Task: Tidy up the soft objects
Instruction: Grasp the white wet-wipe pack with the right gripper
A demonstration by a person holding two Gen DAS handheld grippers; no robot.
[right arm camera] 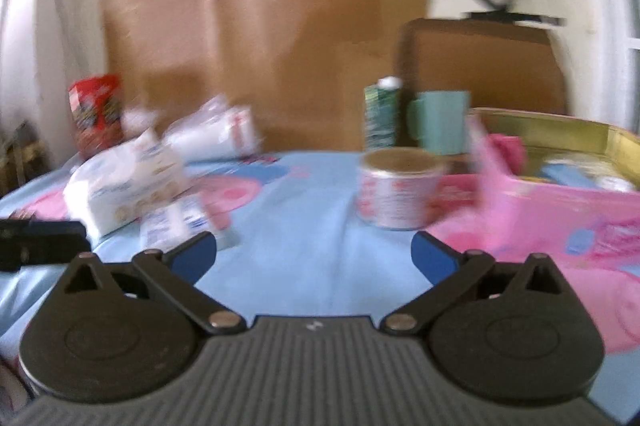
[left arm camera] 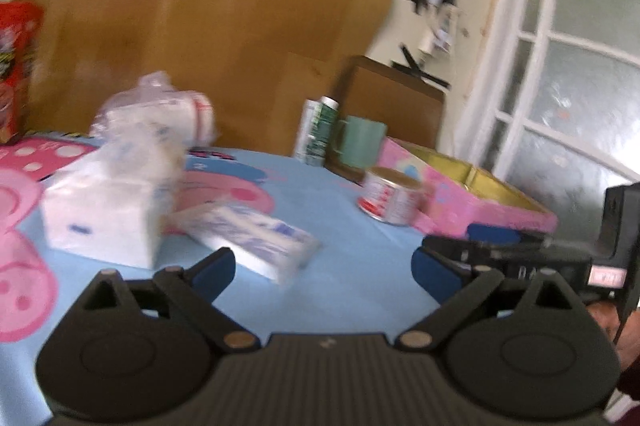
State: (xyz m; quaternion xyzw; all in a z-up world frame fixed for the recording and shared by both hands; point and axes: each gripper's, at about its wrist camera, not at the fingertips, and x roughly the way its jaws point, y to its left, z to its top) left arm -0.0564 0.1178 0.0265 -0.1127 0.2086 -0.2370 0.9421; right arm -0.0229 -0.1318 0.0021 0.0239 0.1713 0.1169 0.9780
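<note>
Soft white packs lie on the blue cloth: a big tissue pack (left arm camera: 108,214), a flat wipes pack (left arm camera: 250,240) in front of it and a bagged roll (left arm camera: 160,110) behind. The same packs show in the right wrist view: the tissue pack (right arm camera: 128,182) and the wipes pack (right arm camera: 176,222). My left gripper (left arm camera: 324,270) is open and empty, just short of the wipes pack. My right gripper (right arm camera: 314,254) is open and empty, between the packs and a pink box (right arm camera: 560,210) that holds soft items.
A tin can (right arm camera: 396,190), a teal mug (right arm camera: 440,122) and a green-white carton (right arm camera: 382,114) stand near the pink box (left arm camera: 460,186). A red packet (right arm camera: 96,114) stands at the back left. Brown cardboard (left arm camera: 200,26) backs the table. The other gripper (left arm camera: 540,258) shows at the right.
</note>
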